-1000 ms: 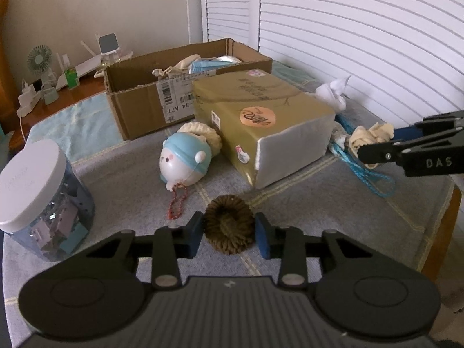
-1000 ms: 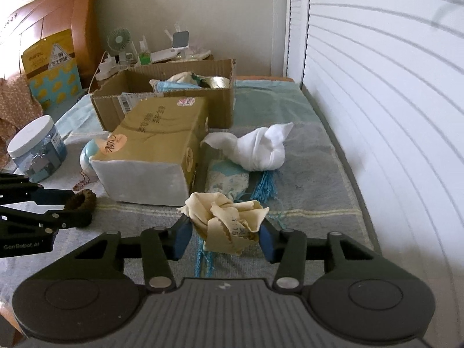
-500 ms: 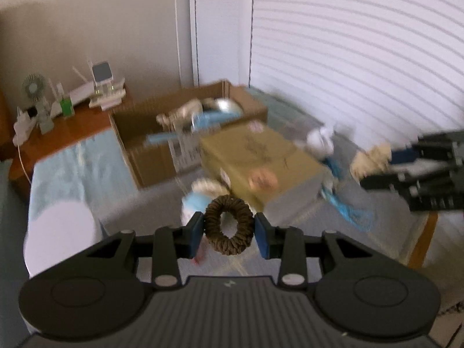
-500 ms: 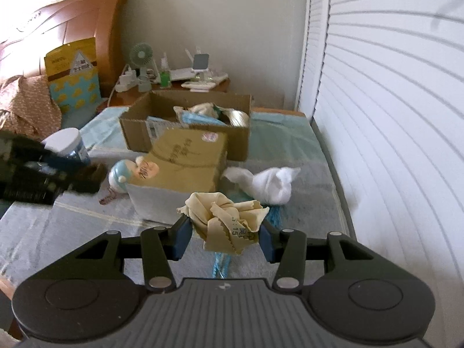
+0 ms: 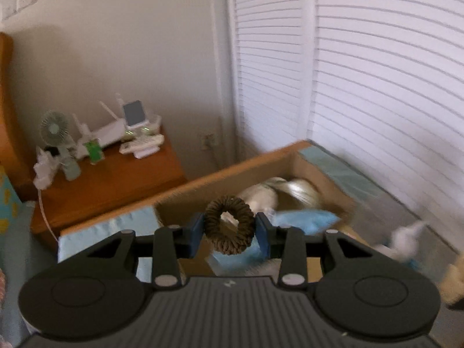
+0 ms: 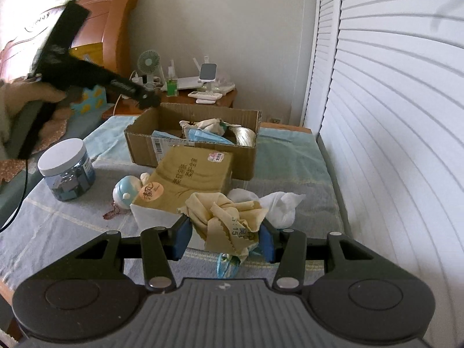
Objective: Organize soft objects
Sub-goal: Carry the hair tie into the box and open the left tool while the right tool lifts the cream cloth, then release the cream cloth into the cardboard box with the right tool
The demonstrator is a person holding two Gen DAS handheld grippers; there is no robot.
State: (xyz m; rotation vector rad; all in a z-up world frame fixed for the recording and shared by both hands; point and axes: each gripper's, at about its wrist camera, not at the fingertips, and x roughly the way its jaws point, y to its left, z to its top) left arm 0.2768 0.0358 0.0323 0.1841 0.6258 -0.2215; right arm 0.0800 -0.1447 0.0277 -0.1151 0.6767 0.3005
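A brown braided hair tie [image 5: 229, 224] hangs in the air between the blue pads of my left gripper [image 5: 230, 233]. Its jaws are opening, but the pads still touch the ring on both sides. It hovers over the open cardboard box [image 5: 232, 171], which holds a blue mask [image 5: 301, 221] and pale cloths. In the right wrist view the left gripper [image 6: 148, 100] is above the box's [image 6: 191, 150] near left corner, held by a person's hand. My right gripper [image 6: 226, 237] is shut on a crumpled cream cloth [image 6: 229, 220], lifted off the bed.
On the bed lie a tan tissue pack [image 6: 188, 179], a plush with a blue cap [image 6: 126, 191], a white-lidded jar [image 6: 65, 168], a white cloth [image 6: 281, 206] and a blue tassel [image 6: 226, 264]. A nightstand [image 6: 203, 98] stands behind the box, louvered doors to the right.
My left gripper lifted the hair tie off the bed and carried it forward to above the cardboard box. The right gripper rose a little with the cream cloth.
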